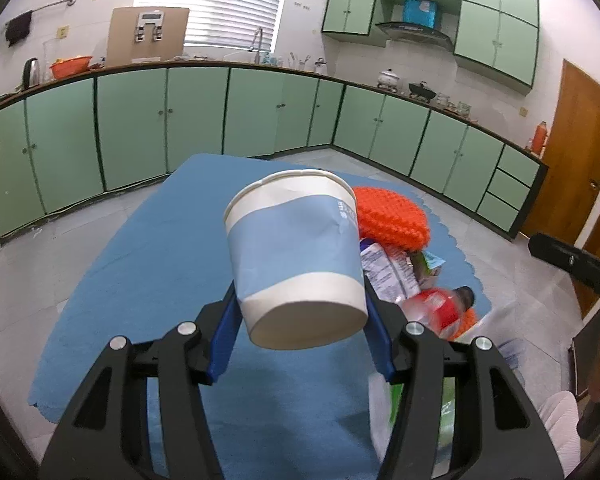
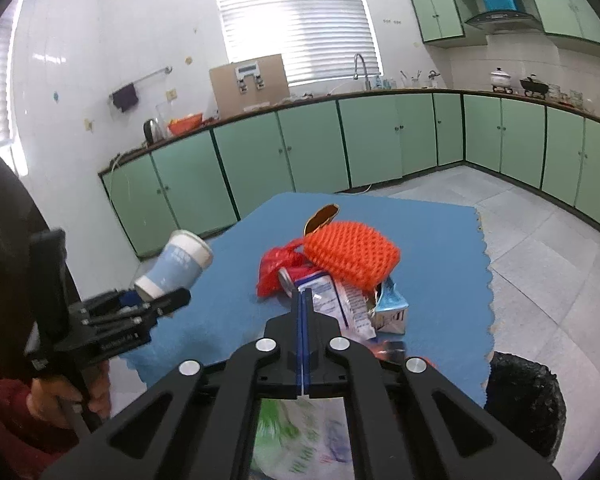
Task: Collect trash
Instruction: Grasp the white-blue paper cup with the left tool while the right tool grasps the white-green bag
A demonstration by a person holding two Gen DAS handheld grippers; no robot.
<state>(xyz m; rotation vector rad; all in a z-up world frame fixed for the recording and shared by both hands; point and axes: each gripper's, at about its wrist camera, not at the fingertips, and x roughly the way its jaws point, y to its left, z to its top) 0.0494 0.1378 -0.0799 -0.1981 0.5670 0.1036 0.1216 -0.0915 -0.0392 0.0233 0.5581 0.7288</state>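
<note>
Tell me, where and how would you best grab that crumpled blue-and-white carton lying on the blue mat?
Probably the carton by its torn, pinched-up top, coming from above. It lies low on the blue mat, wedged against a wrapper and under the orange knitted pouch, so its sides look crowded; the upright flap gives the fingers a thin edge to close on.

Daylight enters through the blown-out window blind (image 1: pixel 216 2) far beyond the tongs, casting soft shadows on the blue mat (image 1: pixel 140 264) beneath them, while fisheye distortion bows the cabinets (image 2: pixel 380 140), dark vignetting rings both views, and the bag (image 2: pixel 300 440) under the right tongs is motion-blurred.
</note>
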